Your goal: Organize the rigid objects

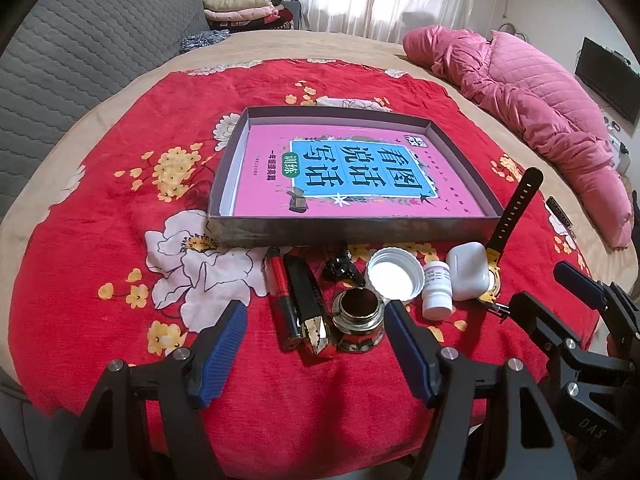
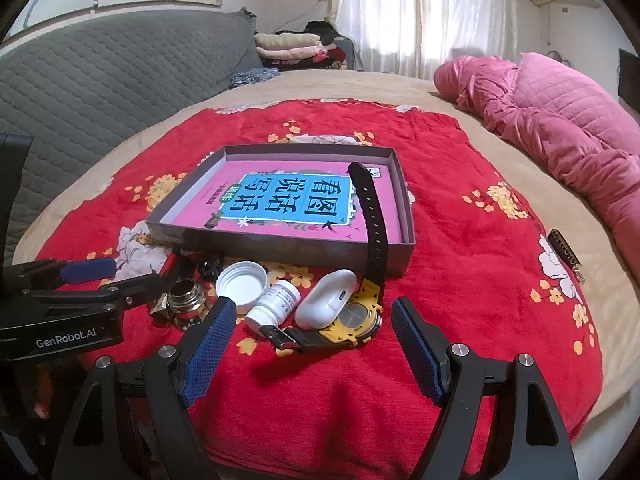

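Observation:
A shallow grey box (image 1: 352, 232) (image 2: 280, 246) with a pink book (image 1: 360, 176) inside lies on the red floral cloth. In front of it lie a red tube (image 1: 282, 300), a black-gold lipstick (image 1: 310, 308), a small open jar (image 1: 357, 320) (image 2: 185, 298), a black clip (image 1: 340, 266), a white cap (image 1: 396, 276) (image 2: 242, 280), a white pill bottle (image 1: 438, 290) (image 2: 274, 304), a white earbud case (image 1: 468, 270) (image 2: 326, 298) and a yellow-black watch (image 1: 514, 216) (image 2: 356, 320). My left gripper (image 1: 316, 320) is open around the lipstick and jar. My right gripper (image 2: 312, 316) is open in front of the watch.
The red cloth (image 1: 120, 240) covers a tan bed. A pink quilt (image 1: 540, 92) (image 2: 560, 128) lies at the right. A dark small item (image 2: 566, 254) rests near the bed's right edge. A grey headboard (image 1: 80, 60) and folded clothes (image 1: 248, 8) stand behind.

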